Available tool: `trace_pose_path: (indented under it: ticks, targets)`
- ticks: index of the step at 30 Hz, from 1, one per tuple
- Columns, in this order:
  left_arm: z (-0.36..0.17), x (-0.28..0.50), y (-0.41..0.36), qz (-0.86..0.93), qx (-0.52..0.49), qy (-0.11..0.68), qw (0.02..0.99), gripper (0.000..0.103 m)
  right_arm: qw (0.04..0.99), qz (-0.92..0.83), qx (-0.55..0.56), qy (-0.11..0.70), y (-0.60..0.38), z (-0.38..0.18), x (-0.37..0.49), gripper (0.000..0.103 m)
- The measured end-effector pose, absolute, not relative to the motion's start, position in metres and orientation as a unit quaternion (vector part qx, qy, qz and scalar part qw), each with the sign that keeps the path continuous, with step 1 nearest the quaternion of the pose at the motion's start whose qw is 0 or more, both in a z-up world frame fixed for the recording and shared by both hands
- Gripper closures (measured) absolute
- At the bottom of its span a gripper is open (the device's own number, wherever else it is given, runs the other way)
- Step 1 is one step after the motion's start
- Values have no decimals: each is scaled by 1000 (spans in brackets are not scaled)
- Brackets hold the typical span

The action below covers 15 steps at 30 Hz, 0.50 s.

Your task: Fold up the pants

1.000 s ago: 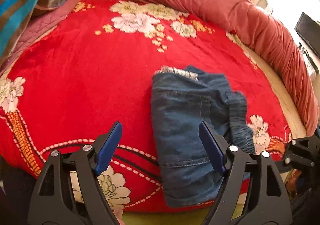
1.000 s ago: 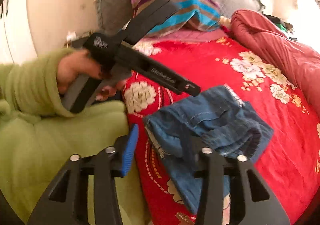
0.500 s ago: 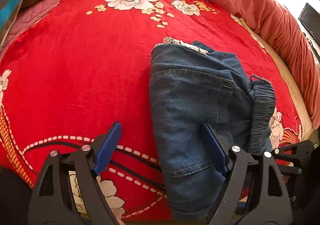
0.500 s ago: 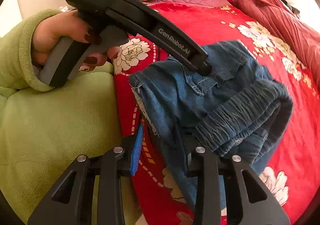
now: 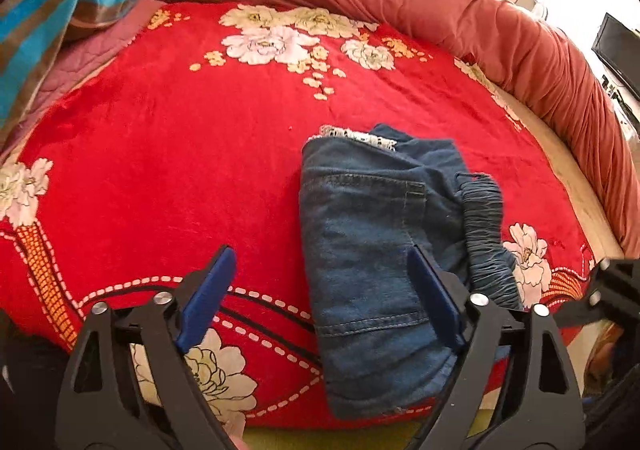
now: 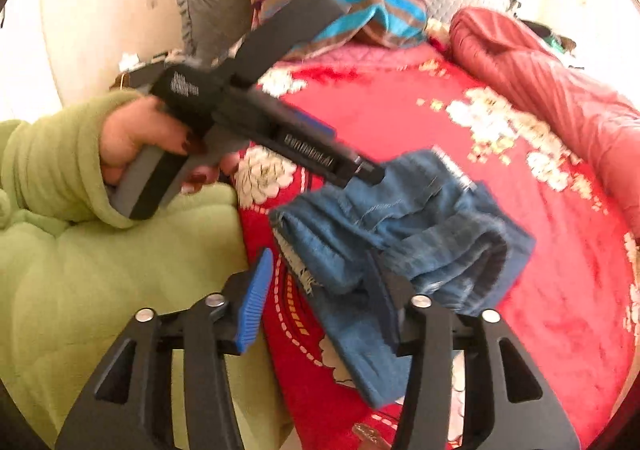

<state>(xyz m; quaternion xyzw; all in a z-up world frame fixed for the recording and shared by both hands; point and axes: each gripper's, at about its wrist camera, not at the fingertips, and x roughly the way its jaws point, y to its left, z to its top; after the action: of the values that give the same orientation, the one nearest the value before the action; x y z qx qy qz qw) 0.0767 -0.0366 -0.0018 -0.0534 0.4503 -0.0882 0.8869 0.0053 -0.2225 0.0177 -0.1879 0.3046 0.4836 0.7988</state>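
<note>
The left claw (image 5: 320, 300) stands spread wide, gripping nothing, low over the near edge of the bed; its right finger overlaps the folded denim pants (image 5: 372, 250) in view, though contact cannot be told. The right claw (image 6: 320, 298) is likewise spread and holds nothing, with the pants' (image 6: 400, 226) frayed hem between its fingers. The pants lie folded in a compact bundle on the red floral blanket (image 5: 180, 153), elastic waistband on the right. A rolled red quilt (image 5: 440, 9) lines the far side, and a striped pillow (image 5: 60, 5) sits at the head.
</note>
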Motion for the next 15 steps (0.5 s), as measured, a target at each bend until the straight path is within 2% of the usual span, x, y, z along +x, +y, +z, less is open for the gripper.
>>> trace_pose_path:
  ticks: [2, 3, 5, 7, 15]
  targets:
    - [3, 75, -38, -86, -51, 446, 889, 16, 811, 475, -180, 289, -230, 28, 4, 41]
    - [6, 73, -39, -85, -50, 443, 891, 13, 817, 471, -174, 284, -233, 32, 4, 40]
    - [11, 69, -41, -85, -48, 437, 894, 11, 826, 464, -163, 277, -239, 38, 6, 32]
    - [17, 66, -43, -86, -45, 430, 897, 10, 834, 456, -151, 272, -245, 43, 9, 29]
    - [32, 56, -44, -84, -42, 411, 907, 10, 864, 418, -116, 257, -264, 56, 21, 29]
